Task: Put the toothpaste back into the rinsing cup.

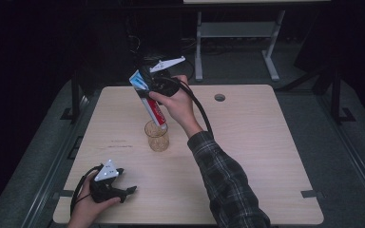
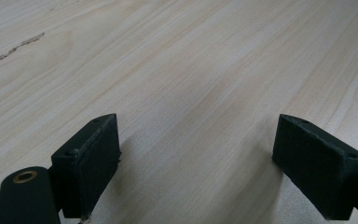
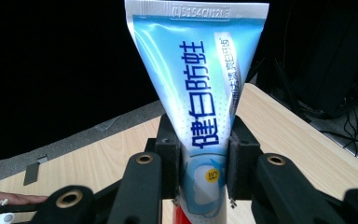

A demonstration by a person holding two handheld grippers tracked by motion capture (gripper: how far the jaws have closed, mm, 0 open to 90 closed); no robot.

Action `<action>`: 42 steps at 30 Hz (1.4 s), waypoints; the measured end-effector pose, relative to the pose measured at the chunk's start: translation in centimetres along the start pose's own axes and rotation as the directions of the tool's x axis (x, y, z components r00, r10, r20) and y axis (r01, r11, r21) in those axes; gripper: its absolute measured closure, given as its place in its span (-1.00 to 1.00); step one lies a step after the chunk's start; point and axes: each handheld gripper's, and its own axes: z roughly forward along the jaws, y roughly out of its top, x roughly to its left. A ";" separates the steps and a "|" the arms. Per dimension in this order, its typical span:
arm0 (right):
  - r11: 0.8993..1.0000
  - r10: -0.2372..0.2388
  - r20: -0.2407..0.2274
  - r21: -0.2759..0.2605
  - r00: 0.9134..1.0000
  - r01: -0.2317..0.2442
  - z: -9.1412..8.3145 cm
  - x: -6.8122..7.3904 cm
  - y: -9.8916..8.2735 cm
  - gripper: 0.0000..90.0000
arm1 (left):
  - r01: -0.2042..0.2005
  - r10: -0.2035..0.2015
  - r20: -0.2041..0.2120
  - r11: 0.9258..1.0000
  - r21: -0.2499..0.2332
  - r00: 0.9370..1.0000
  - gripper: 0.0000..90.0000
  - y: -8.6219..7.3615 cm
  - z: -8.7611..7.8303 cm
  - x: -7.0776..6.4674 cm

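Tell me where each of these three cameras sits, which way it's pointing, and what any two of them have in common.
High view: above the person's side, looking forward and down on the table; both forearms, left gripper, right gripper holding a tube over a glass.
Left gripper view: rides the left gripper, low, facing the tabletop; jaws apart.
Right gripper view: rides the right gripper, looking along the tube clamped in its jaws.
Shared: the tube shows in the high and right gripper views.
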 end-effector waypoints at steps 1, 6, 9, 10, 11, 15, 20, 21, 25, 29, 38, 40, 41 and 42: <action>1.000 -0.001 -0.003 -0.001 1.000 0.001 0.1 0.0 0.0 0.57 | 0.000 0.000 0.000 1.000 0.000 1.000 -0.69 0.0 0.0 0.0; 1.000 0.003 -0.007 0.007 1.000 -0.003 0.4 -0.1 -0.5 0.57 | 0.000 0.000 0.000 1.000 0.000 1.000 -0.69 0.0 0.0 0.0; 1.000 0.008 -0.011 0.010 1.000 -0.008 0.6 -0.2 -1.0 0.57 | -0.001 0.001 0.000 1.000 0.001 1.000 -0.69 0.0 0.0 0.0; 1.000 0.007 -0.012 0.013 1.000 -0.007 0.6 -0.2 -1.1 0.57 | -0.003 0.003 0.000 1.000 0.002 1.000 -0.69 0.0 0.0 0.0; 1.000 0.006 -0.013 0.012 1.000 -0.005 0.7 -0.2 -1.3 0.57 | -0.004 0.004 0.000 1.000 0.003 1.000 -0.69 0.0 0.0 0.0; 1.000 0.007 -0.021 0.012 1.000 -0.007 1.0 -0.3 -1.6 0.57 | -0.001 0.001 -0.001 1.000 0.001 1.000 -0.69 0.0 0.0 0.0; 1.000 0.008 -0.025 0.014 1.000 -0.007 1.2 -0.2 -1.9 0.56 | -0.001 0.001 -0.001 1.000 0.001 1.000 -0.69 0.0 0.0 0.0; 1.000 0.008 -0.026 0.016 1.000 -0.008 1.2 -0.2 -2.1 0.56 | -0.002 0.002 -0.001 1.000 0.001 1.000 -0.69 0.0 0.0 0.0; 1.000 0.012 -0.034 0.021 0.999 -0.012 1.5 -0.2 -2.6 0.56 | -0.001 0.001 -0.001 1.000 0.001 1.000 -0.69 0.0 0.0 0.0; 0.999 0.013 -0.036 0.030 0.999 -0.012 1.7 -0.3 -3.2 0.56 | -0.001 0.001 -0.001 1.000 0.001 1.000 -0.69 0.0 0.0 0.0; 0.998 0.025 -0.037 0.051 0.999 -0.023 2.1 -0.7 -4.7 0.56 | -0.003 0.003 -0.001 1.000 0.003 1.000 -0.69 0.0 0.0 0.0; 0.998 0.026 -0.038 0.054 0.999 -0.024 2.1 -0.7 -5.0 0.56 | -0.003 0.003 -0.001 1.000 0.004 1.000 -0.69 0.0 0.0 0.0; 0.998 0.026 -0.036 0.058 0.999 -0.024 2.2 -0.7 -5.1 0.56 | -0.003 0.003 -0.001 1.000 0.003 1.000 -0.69 0.0 0.0 0.0; 0.998 0.026 -0.036 0.060 0.999 -0.024 2.2 -0.7 -5.2 0.56 | -0.003 0.003 -0.001 1.000 0.004 1.000 -0.69 0.0 0.0 0.0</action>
